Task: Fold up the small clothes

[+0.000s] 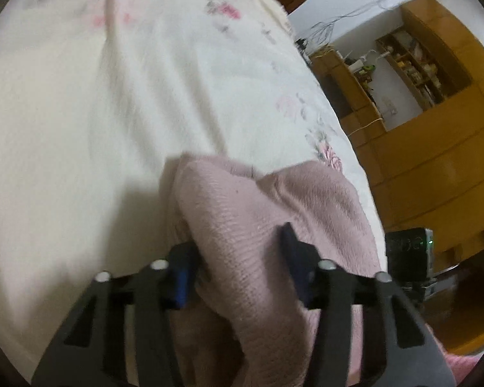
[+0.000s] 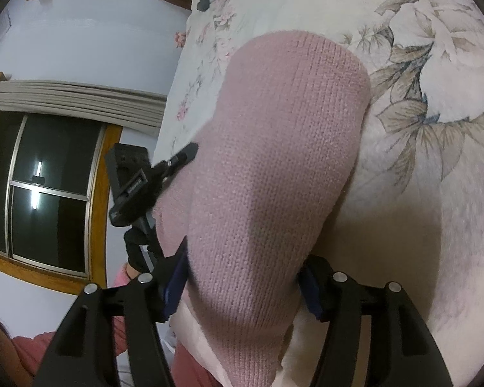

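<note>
Above the white floral bedspread, both the left gripper and the right gripper tilt downward, each clamping the dusty-pink knitted garment.

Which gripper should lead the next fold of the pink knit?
Probably right. The right gripper holds a smooth, flat span of the pink knit hanging over the floral bedspread. The left gripper has a bunched, creased corner, so it better serves as the anchor.
</note>
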Motion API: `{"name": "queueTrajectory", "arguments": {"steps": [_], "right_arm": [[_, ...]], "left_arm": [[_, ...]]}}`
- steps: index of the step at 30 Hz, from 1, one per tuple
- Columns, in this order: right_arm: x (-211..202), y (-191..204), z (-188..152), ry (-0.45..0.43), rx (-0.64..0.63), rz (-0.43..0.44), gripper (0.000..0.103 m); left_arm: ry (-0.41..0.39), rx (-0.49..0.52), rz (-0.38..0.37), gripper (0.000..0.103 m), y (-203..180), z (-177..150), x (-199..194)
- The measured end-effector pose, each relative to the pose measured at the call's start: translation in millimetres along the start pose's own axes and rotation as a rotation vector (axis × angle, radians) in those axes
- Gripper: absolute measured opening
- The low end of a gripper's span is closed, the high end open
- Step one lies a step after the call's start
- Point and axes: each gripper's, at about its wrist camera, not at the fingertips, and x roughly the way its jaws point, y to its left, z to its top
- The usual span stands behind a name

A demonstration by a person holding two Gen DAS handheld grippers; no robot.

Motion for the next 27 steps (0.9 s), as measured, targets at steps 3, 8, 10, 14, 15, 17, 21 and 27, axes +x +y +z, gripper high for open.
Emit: {"name": "queueTrajectory", "arguments": {"steps": [3, 8, 10, 14, 15, 17, 21, 27], "right_arm": [[1.7, -3.1, -1.1, -0.005, 0.006, 0.003, 0.063], [1.1, -6.2, -5.7, -0.016, 0.014, 0.008, 0.063], [0.9, -5.6, -6.5, -0.018, 0.019, 0.009, 0.063], [3.0, 0.4, -6.4, -0.023, 0.004, -0.005, 0.064], [3.8, 3.3, -7.0, -0.023, -0.004, -0.013, 0.064], [3.9, 5.8, -7.8, -0.018, -0.013, -0.021, 0.065], [2.9, 6.5, -8.8, -0.012, -0.005, -0.031, 0.066], [4.6, 11.6, -8.2, -0.011, -0.012, -0.04, 0.071]], "left_arm": [[-0.001, 0.007, -0.067, 0.01, -6.0, 10.6, 2.4], [-0.067, 0.172, -0.08, 0.009, -33.4, 23.3, -2.5], [0.026, 0.17, 0.05, 0.01, -15.2, 25.8, 21.6], [0.134, 0.106, 0.071, 0.011, 9.8, 20.2, 43.3], [0.137, 0.098, 0.07, 0.013, 10.6, 20.9, 41.7], [0.144, 0.058, 0.057, 0.017, 13.0, 21.9, 36.3], [0.164, -0.045, 0.048, 0.053, 23.3, 9.3, 17.3], [0.167, -0.227, -0.062, 0.079, 44.6, -27.7, -14.5]]}}
